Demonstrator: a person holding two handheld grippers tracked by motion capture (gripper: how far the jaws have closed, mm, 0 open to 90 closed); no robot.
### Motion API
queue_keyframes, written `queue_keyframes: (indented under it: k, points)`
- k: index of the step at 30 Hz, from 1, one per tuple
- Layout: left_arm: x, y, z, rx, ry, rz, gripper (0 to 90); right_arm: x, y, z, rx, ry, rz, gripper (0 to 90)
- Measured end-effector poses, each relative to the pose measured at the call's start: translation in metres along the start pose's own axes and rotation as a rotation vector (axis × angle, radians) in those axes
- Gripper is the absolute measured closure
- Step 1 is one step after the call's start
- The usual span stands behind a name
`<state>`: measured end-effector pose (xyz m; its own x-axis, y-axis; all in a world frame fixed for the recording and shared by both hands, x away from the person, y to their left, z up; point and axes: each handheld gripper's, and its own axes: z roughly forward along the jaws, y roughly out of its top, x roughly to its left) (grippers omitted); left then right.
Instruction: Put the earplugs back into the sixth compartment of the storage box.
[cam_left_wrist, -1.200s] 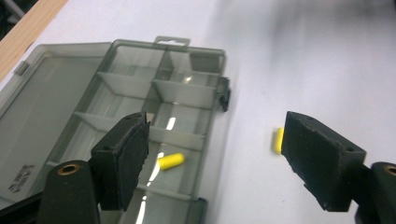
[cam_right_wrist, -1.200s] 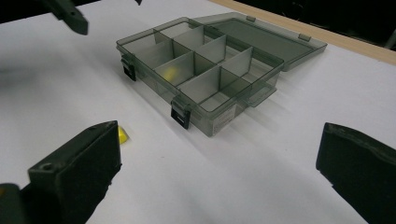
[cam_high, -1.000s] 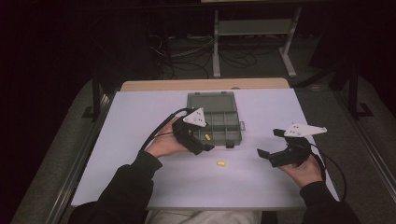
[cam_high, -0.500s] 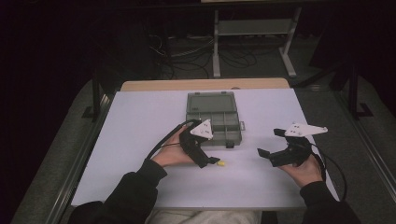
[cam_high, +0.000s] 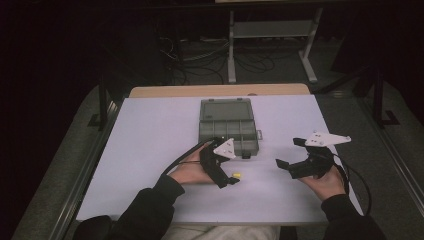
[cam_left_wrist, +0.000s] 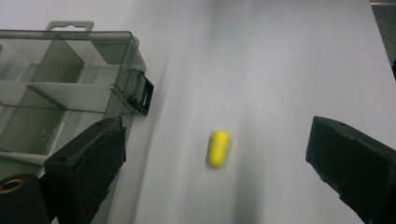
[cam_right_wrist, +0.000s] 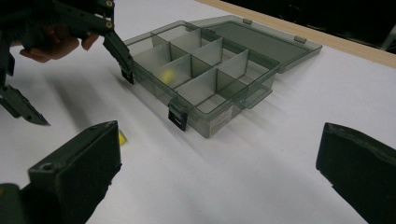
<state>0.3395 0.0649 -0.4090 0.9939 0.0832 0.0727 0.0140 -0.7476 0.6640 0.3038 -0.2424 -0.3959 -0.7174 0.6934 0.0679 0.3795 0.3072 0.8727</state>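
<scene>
A small yellow capsule-shaped piece (cam_high: 237, 175) lies on the white table just in front of an open, smoky-grey compartment box (cam_high: 227, 131). My left gripper (cam_high: 231, 179) hangs low over that piece. In the left gripper view the yellow piece (cam_left_wrist: 218, 148) lies on the table between the two jaws, untouched by either; the jaws have just been closing a little and still stand wide. My right gripper (cam_high: 287, 152) is held to the right of the box, open and with nothing in it. A blurred yellowish item (cam_right_wrist: 168, 74) shows inside one compartment.
The box's lid (cam_high: 226, 109) lies flat behind its tray, and its black latches (cam_left_wrist: 142, 95) face me. A wooden strip (cam_high: 220, 90) runs along the table's far edge. Beyond it stands a metal rack (cam_high: 270, 30) amid floor cables. Bare table (cam_high: 150, 130) lies left of the box.
My left gripper has come down and toward me from the box's front edge, and now straddles the yellow piece. The right gripper has stayed put.
</scene>
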Motion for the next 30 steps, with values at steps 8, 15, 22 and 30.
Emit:
queue_keyframes:
  k: [8,15,22,30]
  points:
    - [-0.003,-0.002,0.014,0.028,-0.048,0.009,12.9,0.0,0.0,0.0,-0.002,0.001,-0.002,0.0]
    - [0.001,-0.007,0.022,0.059,-0.085,-0.004,20.2,0.0,0.0,-0.001,-0.004,0.002,-0.002,0.0]
    - [0.006,-0.011,0.027,0.064,-0.126,-0.009,35.5,0.0,0.0,0.0,-0.002,0.001,-0.001,0.0]
    - [0.009,-0.011,0.029,0.078,-0.106,-0.012,60.7,0.0,0.0,0.0,-0.003,0.002,0.0,0.0]
